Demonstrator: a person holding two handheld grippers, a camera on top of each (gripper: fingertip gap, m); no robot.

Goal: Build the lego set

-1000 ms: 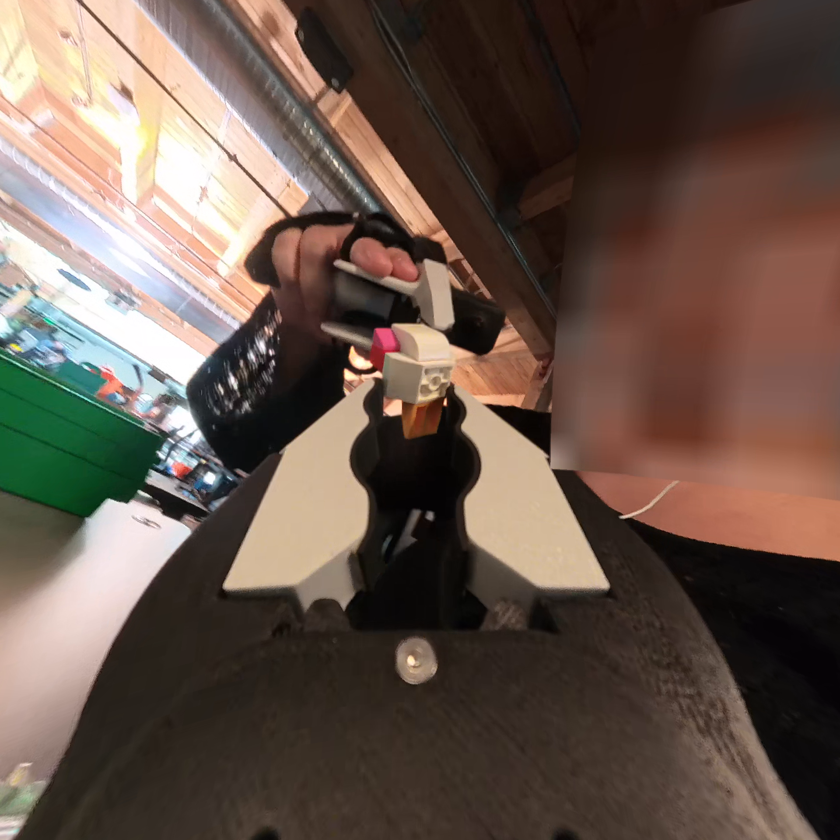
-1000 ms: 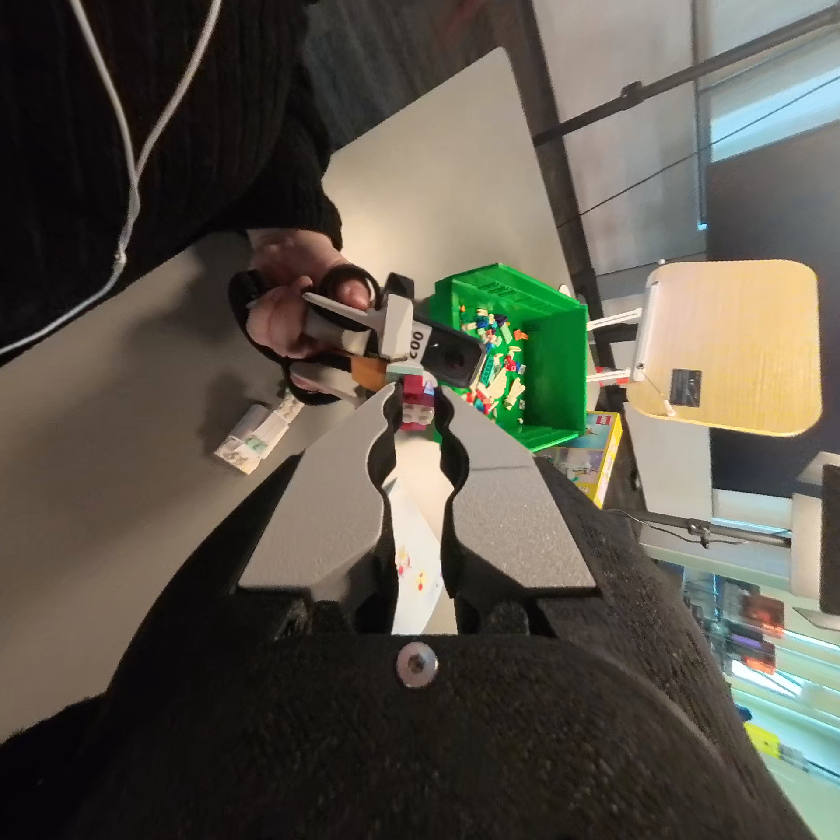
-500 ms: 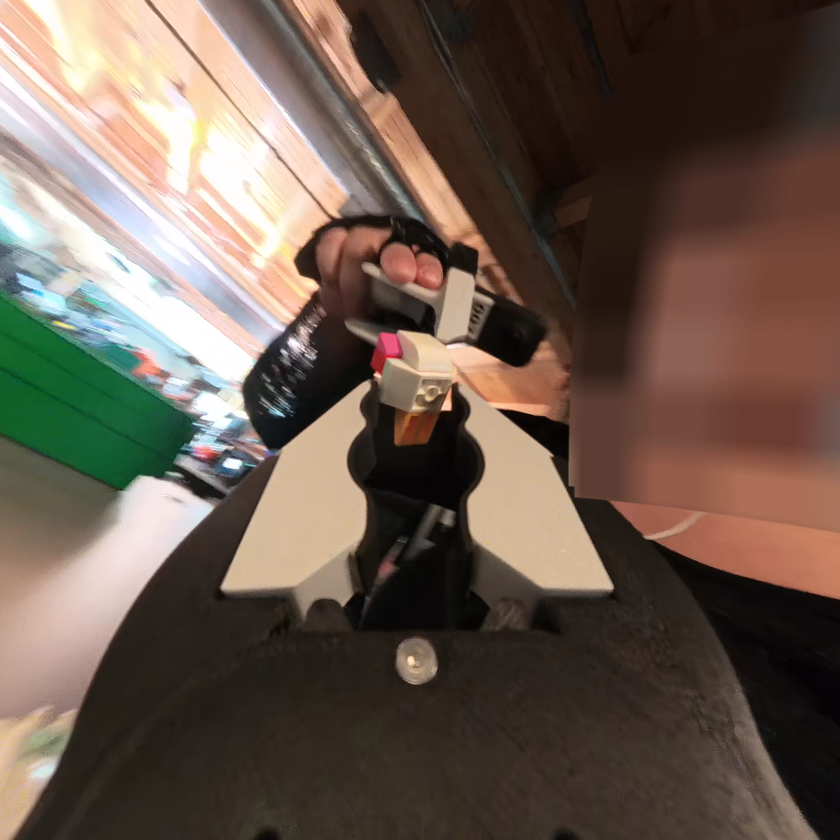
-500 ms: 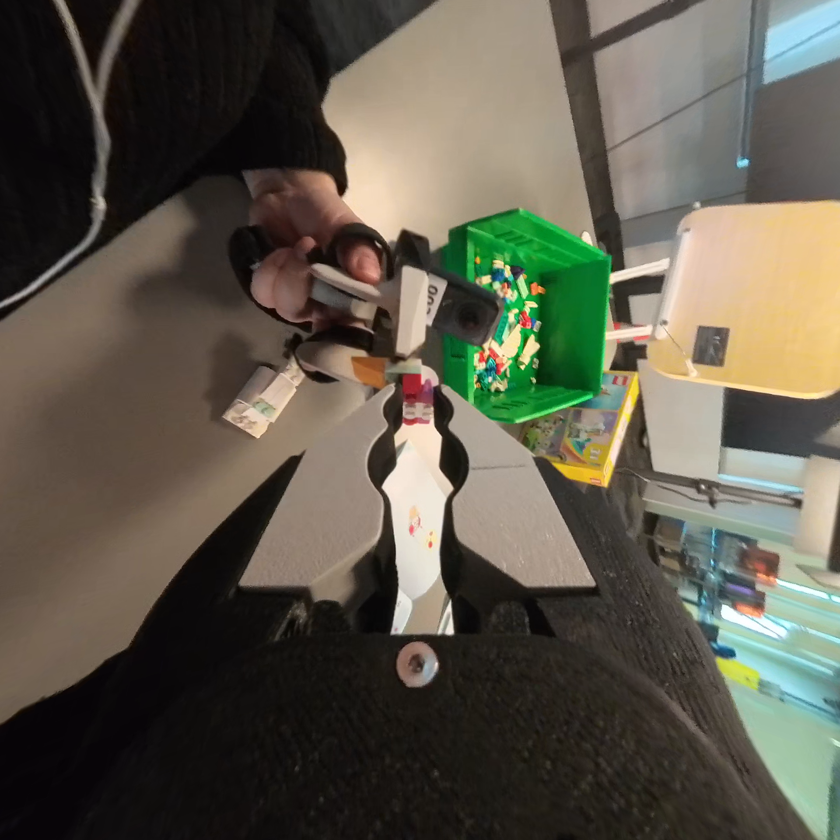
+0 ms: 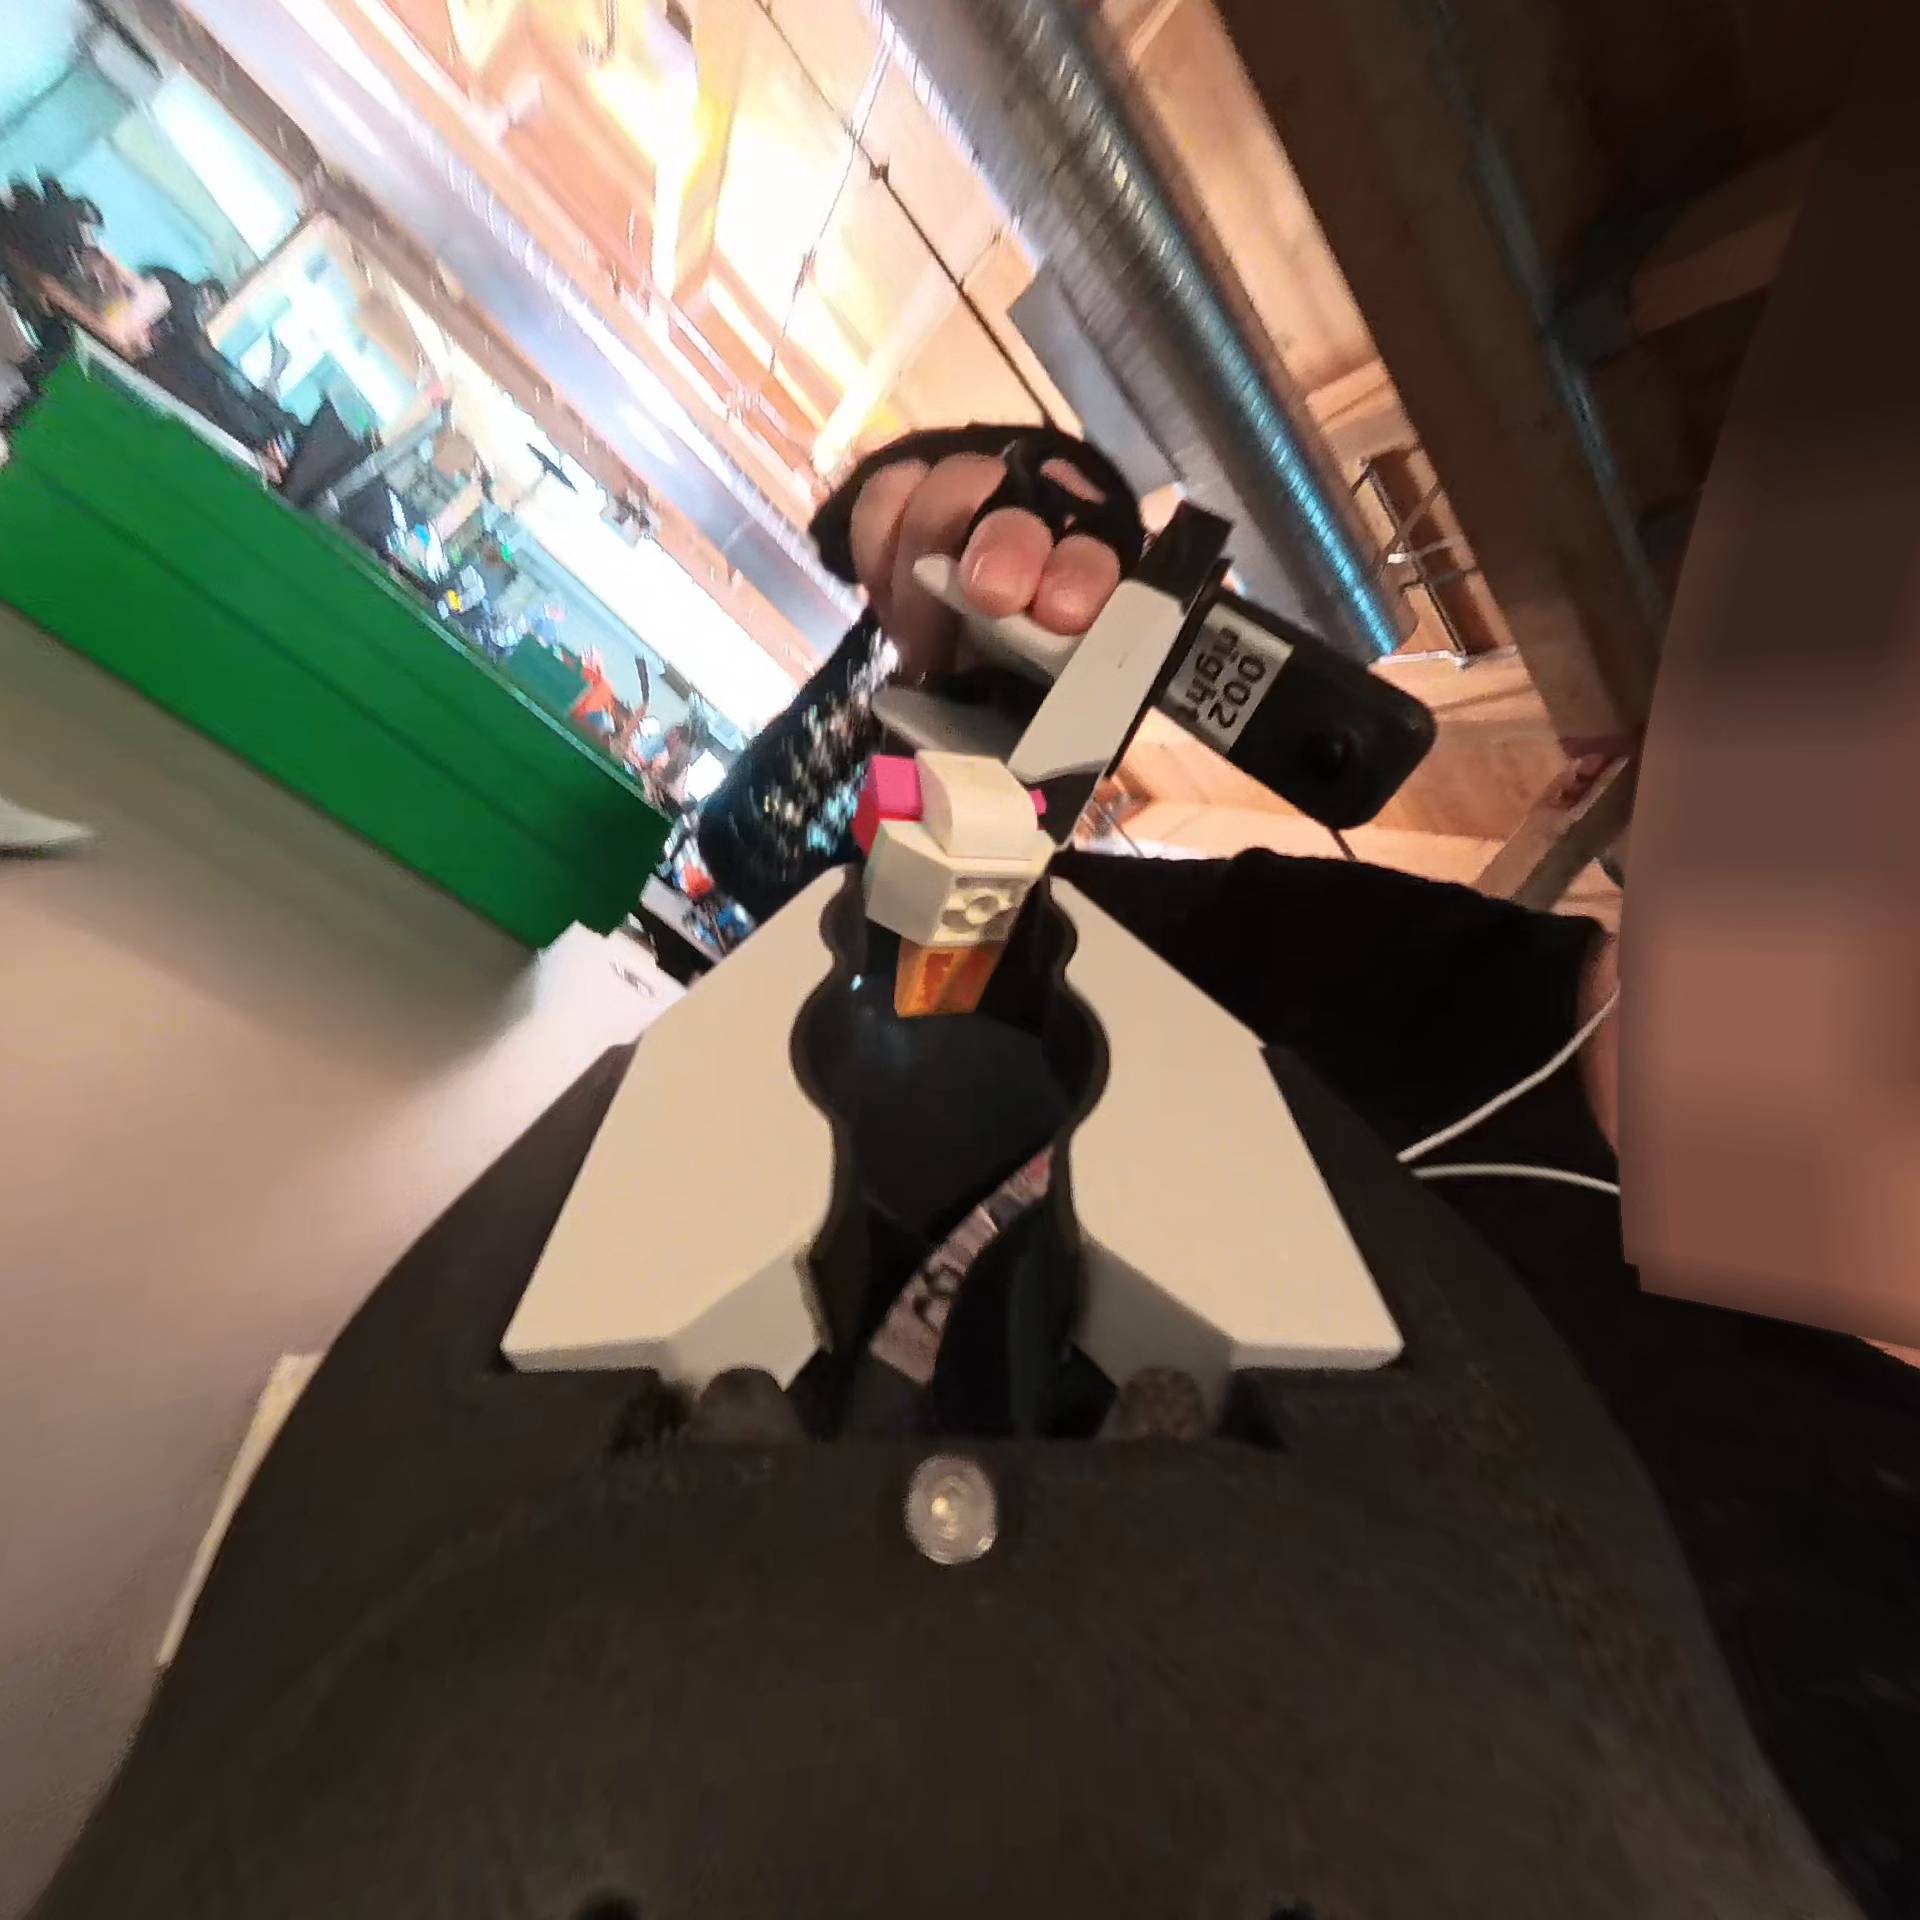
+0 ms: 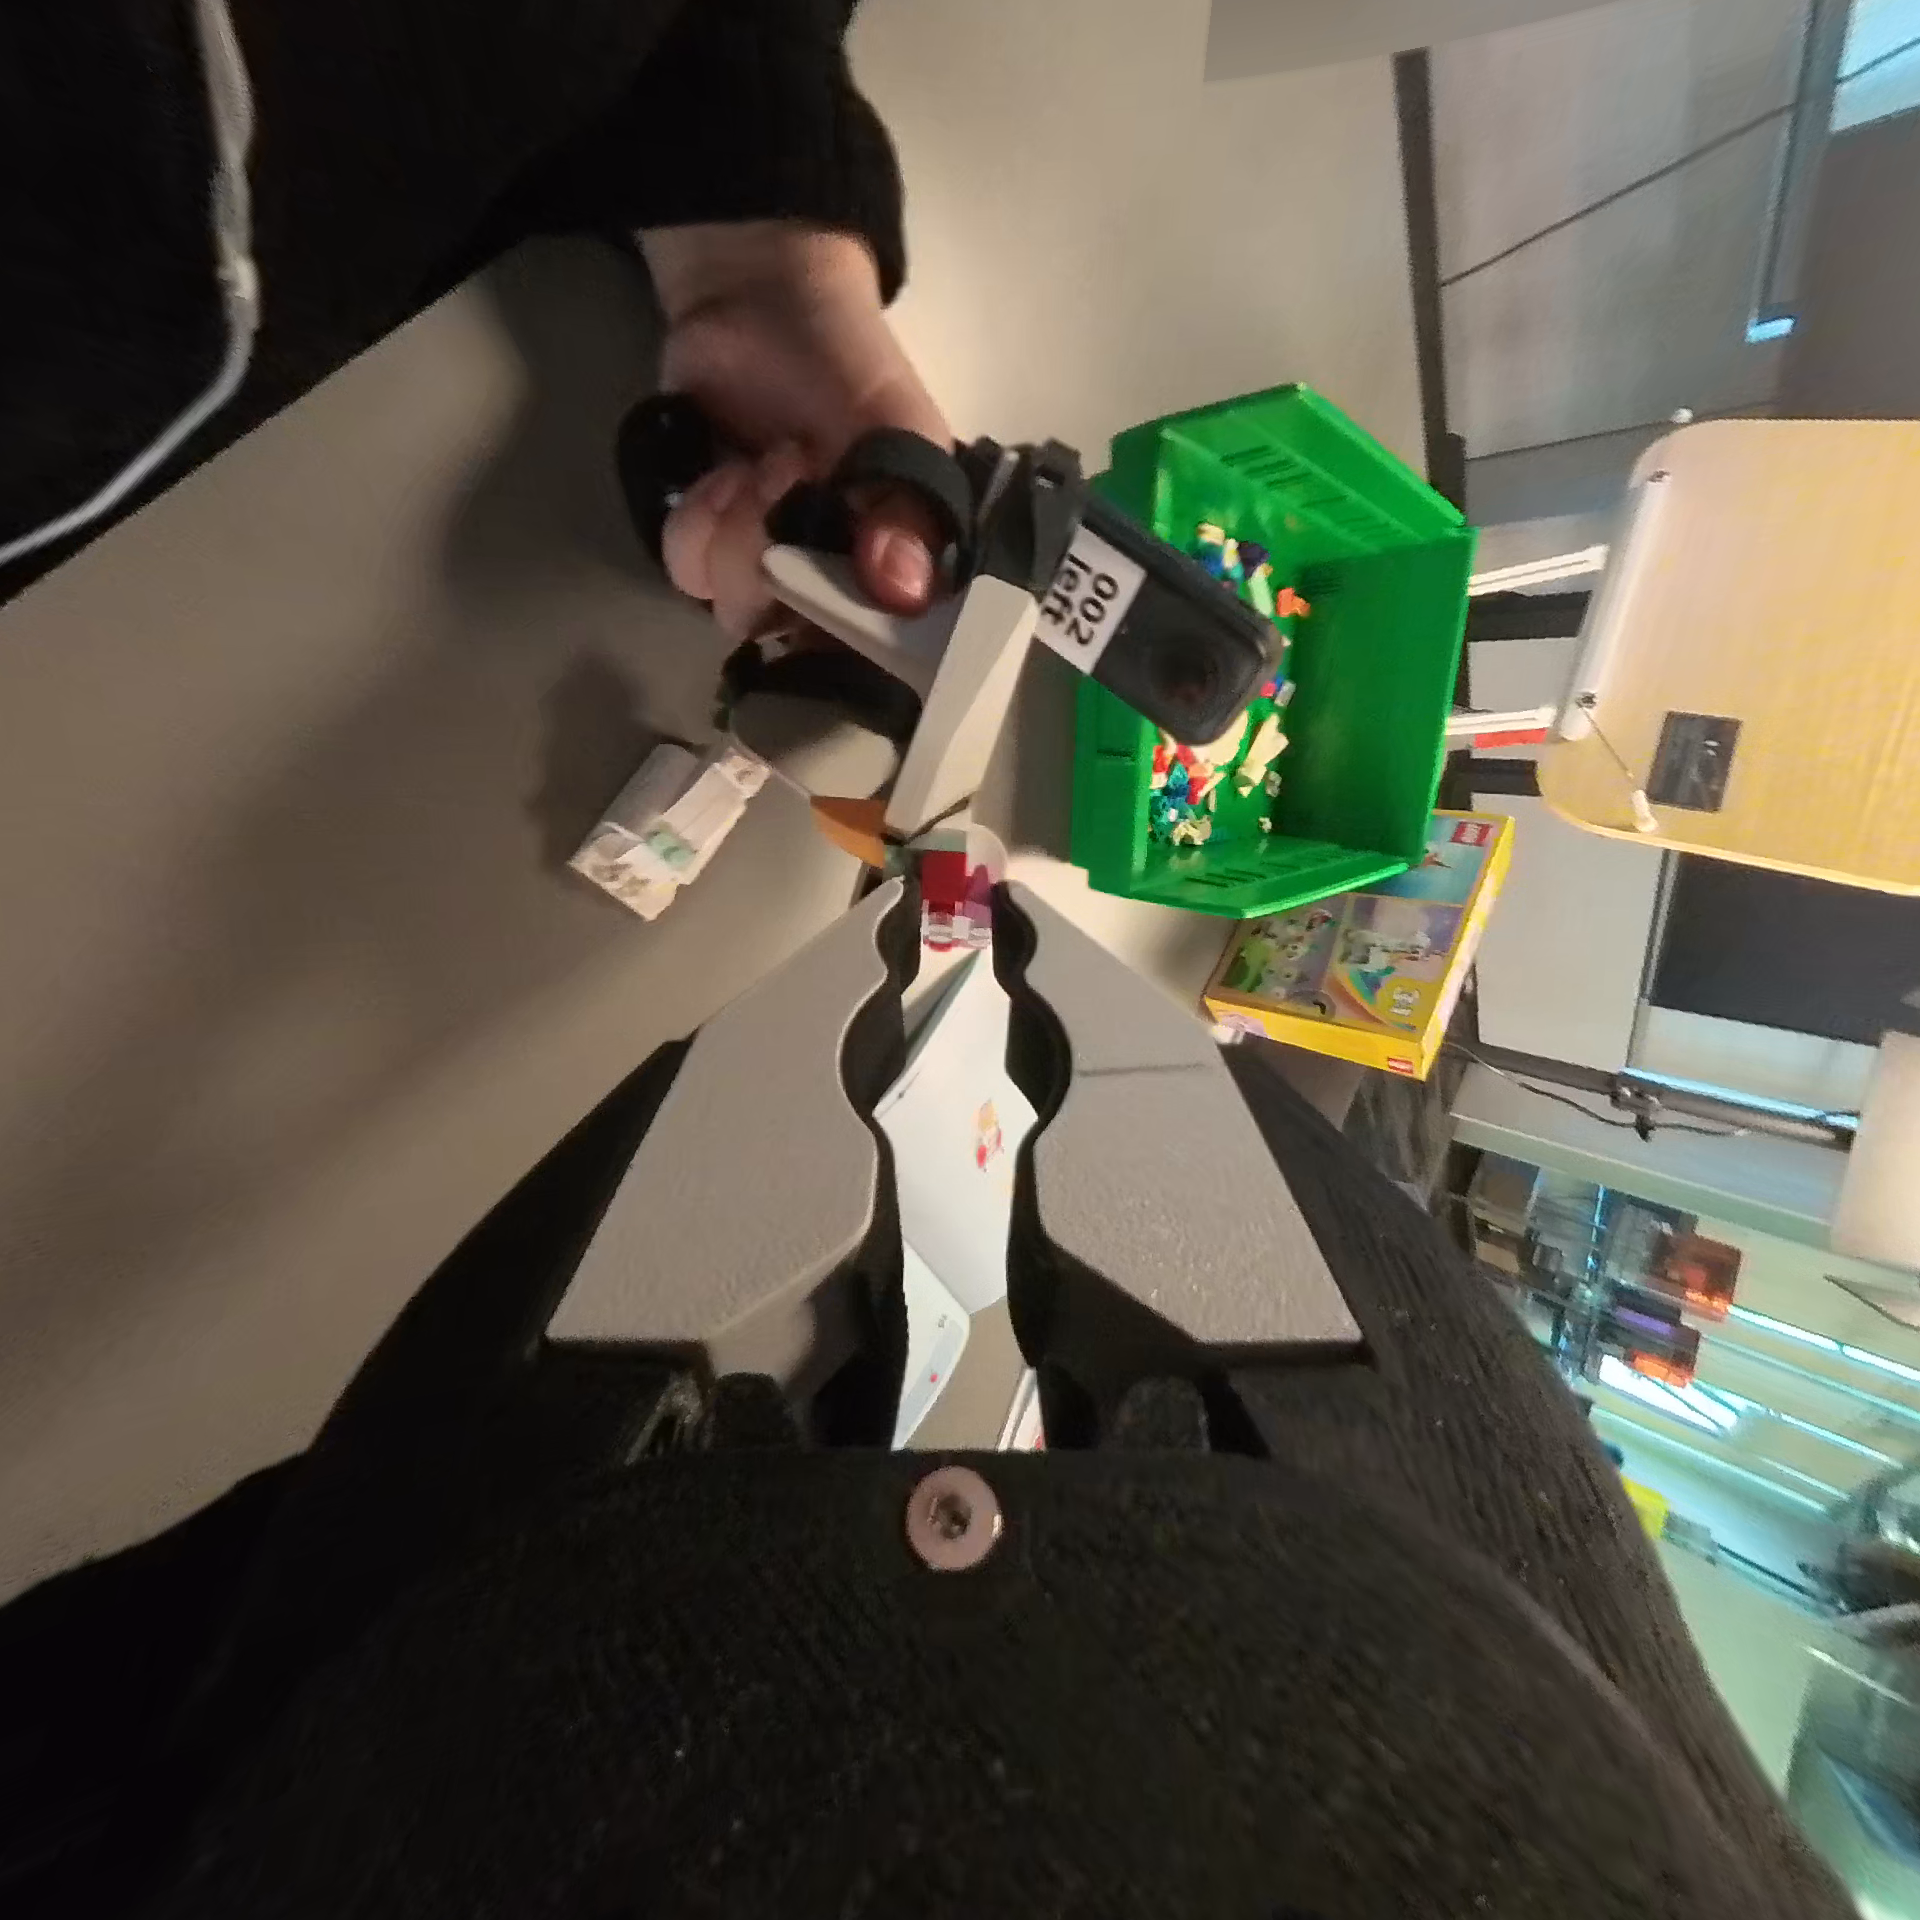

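Note:
Both grippers meet tip to tip in the air on one small lego assembly. In the left wrist view my left gripper (image 5: 951, 914) is shut on its white block (image 5: 956, 868) with an orange piece (image 5: 940, 977) below and a pink brick (image 5: 888, 795) behind. The right gripper (image 5: 1039, 790) faces it, held by a hand. In the right wrist view my right gripper (image 6: 948, 909) is shut on the red and pink brick end (image 6: 951, 894). The left gripper (image 6: 914, 800) comes in from above with the orange piece (image 6: 847, 826) beside it.
A green bin (image 6: 1351, 665) of loose lego pieces stands on the grey table (image 6: 260, 935); it also shows in the left wrist view (image 5: 260, 665). A yellow lego box (image 6: 1361, 977), a white built piece (image 6: 665, 831) and an instruction sheet (image 6: 956, 1122) lie nearby. The person's black sleeve is close.
Both grippers have turned and tilted together with the assembly held between them; the background has swung. The grip on the assembly has not changed.

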